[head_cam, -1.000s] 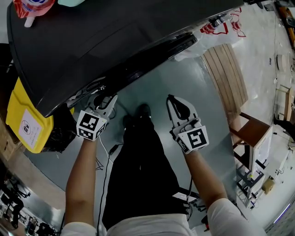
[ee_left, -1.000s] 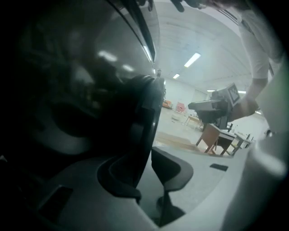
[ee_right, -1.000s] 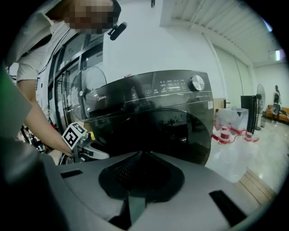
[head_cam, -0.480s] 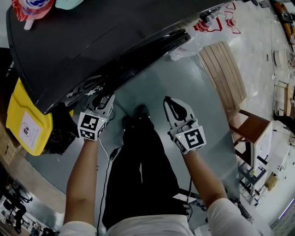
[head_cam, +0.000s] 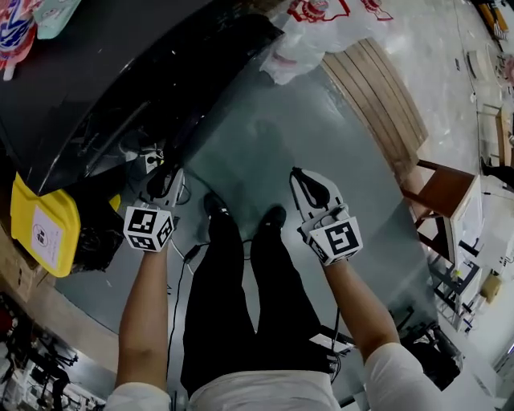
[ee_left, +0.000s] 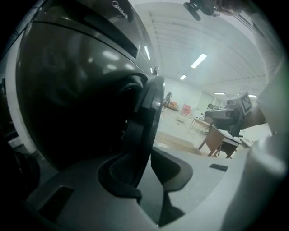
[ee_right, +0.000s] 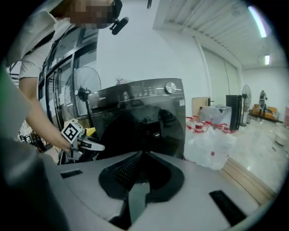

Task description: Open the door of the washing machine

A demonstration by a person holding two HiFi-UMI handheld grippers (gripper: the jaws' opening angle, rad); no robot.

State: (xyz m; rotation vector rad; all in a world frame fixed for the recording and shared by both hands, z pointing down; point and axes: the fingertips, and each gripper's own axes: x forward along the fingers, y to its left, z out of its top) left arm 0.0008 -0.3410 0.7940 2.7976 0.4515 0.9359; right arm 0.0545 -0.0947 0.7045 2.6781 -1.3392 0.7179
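The black washing machine [head_cam: 104, 72] fills the upper left of the head view. In the left gripper view its round door [ee_left: 151, 103] stands ajar and is seen edge-on, with the dark drum opening to its left. My left gripper [head_cam: 163, 175] [ee_left: 140, 154] has the door's rim between its jaws, which are closing, and both pads touch the rim. From the right gripper view, the left gripper [ee_right: 92, 145] sits at the left edge of the door [ee_right: 144, 128]. My right gripper [head_cam: 295, 172] [ee_right: 141, 154] hangs over the floor, away from the machine, shut with nothing in it.
A yellow bag [head_cam: 44, 229] leans at the machine's left side. Clear bagged bottles with red caps [head_cam: 321, 24] [ee_right: 210, 140] sit to its right, beside wooden planks [head_cam: 377, 88] and a wooden chair [head_cam: 438, 193]. Cables [head_cam: 189, 253] trail on the floor by the person's legs [head_cam: 241, 305].
The machine has slid toward the upper left of the head view and the person's feet have stepped apart. My left gripper has drawn back a little while staying at the door's edge.
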